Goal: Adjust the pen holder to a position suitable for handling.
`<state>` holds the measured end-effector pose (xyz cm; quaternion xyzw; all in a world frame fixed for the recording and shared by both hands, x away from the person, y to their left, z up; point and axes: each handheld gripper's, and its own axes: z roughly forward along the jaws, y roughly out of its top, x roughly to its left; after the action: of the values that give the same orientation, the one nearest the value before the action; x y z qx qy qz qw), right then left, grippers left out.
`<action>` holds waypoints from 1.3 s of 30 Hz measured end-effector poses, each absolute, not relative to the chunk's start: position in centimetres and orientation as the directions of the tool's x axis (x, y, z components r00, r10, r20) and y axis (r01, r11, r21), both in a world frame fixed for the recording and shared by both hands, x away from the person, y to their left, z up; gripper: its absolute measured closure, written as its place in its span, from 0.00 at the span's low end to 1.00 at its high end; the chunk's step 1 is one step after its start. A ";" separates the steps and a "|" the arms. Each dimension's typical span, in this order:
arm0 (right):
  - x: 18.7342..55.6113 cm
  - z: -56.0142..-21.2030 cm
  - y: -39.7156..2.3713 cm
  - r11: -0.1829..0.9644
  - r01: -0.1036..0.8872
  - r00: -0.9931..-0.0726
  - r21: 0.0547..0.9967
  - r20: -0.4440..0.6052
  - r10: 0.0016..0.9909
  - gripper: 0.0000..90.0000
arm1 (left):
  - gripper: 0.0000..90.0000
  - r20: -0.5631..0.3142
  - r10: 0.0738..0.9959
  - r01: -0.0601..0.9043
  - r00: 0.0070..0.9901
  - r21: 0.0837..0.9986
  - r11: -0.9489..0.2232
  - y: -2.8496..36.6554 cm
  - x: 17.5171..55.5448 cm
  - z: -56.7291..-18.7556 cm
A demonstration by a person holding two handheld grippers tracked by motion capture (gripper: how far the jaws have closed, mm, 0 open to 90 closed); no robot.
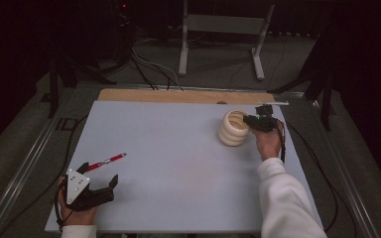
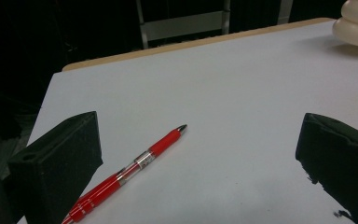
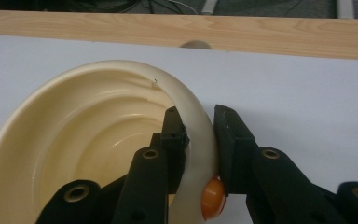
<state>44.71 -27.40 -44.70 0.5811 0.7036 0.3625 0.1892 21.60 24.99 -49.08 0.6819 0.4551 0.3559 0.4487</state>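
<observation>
Left tool spread wide at near counter edge, red pen just ahead. Farther off, right tool pinching rim of ribbed cream bowl. Judged step: bowl gripped; next, steady lift or drag.

Pot: cream, ribbed pot with stacked rounded rings, standing upright with its mouth open at the top.
Place: far right part of the white table top, near the wooden back edge.
Rim: thick, smooth and rounded, pinched at one side.
Inside: stepped, glossy, pale yellow.
</observation>
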 end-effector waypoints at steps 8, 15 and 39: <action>44.2 -44.2 -25.0 0.110 0.671 -0.329 0.733 0.161 0.930 0.84 | 0.01 0.081 0.939 0.302 0.333 0.935 -0.188 24.9 21.6 -49.1; 43.5 -44.1 -22.5 0.172 0.659 -0.409 0.732 0.156 0.899 0.84 | 0.01 0.082 0.939 0.303 0.333 0.934 -0.189 24.9 21.6 -49.1; 39.1 -44.2 -8.4 0.414 0.555 -0.693 0.722 0.125 0.710 0.84 | 0.01 0.093 0.938 0.299 0.335 0.933 -0.199 24.9 21.6 -49.1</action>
<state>39.11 -8.37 -44.16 0.3790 0.8347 0.3867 0.1004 21.62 24.93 -49.07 0.6858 0.4506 0.3596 0.4441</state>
